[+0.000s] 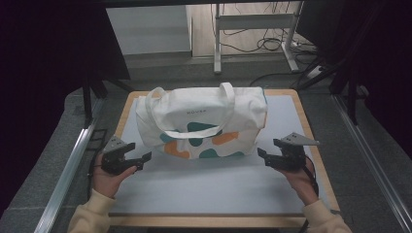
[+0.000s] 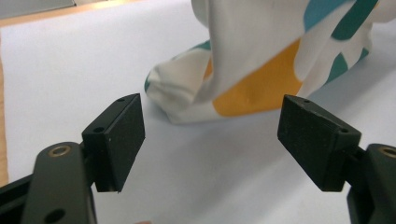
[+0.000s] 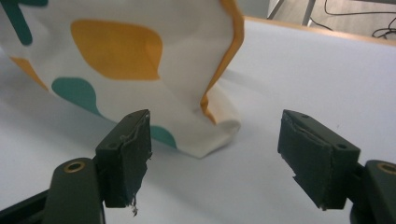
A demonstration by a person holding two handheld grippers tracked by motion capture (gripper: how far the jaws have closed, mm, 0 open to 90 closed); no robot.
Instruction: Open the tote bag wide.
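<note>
A big white table mat (image 1: 204, 189) lies under everything. On it, toward the far side, stands the tote bag (image 1: 204, 121). The bag is white cloth with orange and green blobs, and its two soft handles flop over the top.

The step in hand looks like grabbing the bag's two bottom corners. To do it well, I think each gripper should slide in low along the mat, get one jaw on each side of a corner, and close only when the cloth is well between the jaws. Both sides should close together so the bag does not tip or twist.

The left gripper (image 1: 133, 158) is just left of the bag's near bottom corner (image 2: 163, 88). Its jaws are spread wide with nothing in them, aimed at that corner. The right gripper (image 1: 265, 156) is just right of the bag's other near corner (image 3: 219, 133). Its jaws are wide apart too, holding nothing, close to the cloth but not touching.

Both hands hold the grippers low over the mat, pointing in toward the bag. Cream sleeves (image 1: 92, 213) come in from the near edge.
</note>
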